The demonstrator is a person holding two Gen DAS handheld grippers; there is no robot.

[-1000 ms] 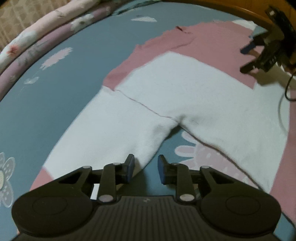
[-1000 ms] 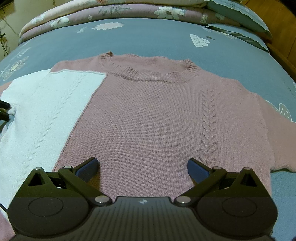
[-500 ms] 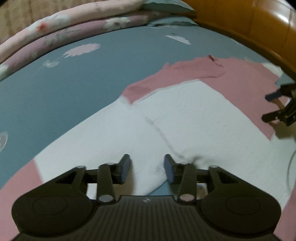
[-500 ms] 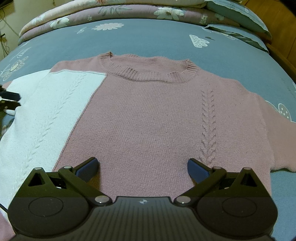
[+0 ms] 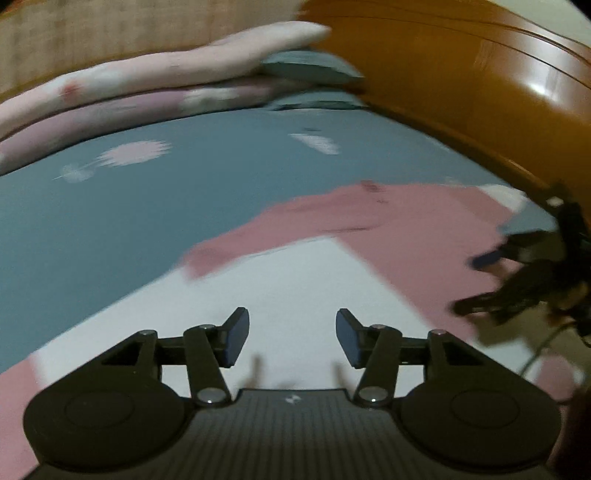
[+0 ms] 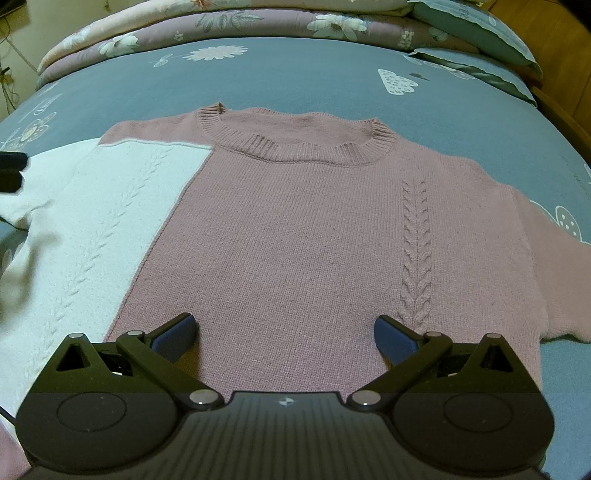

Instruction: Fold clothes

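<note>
Sweater [image 6: 280, 229] flat on blue bedsheet [image 6: 295, 74] (wooden headboard [image 5: 461, 81]) — both grippers gape, empty

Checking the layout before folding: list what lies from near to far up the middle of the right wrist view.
Right claw → pink sweater body → ribbed collar → blue floral bedsheet → folded floral quilt.
</note>
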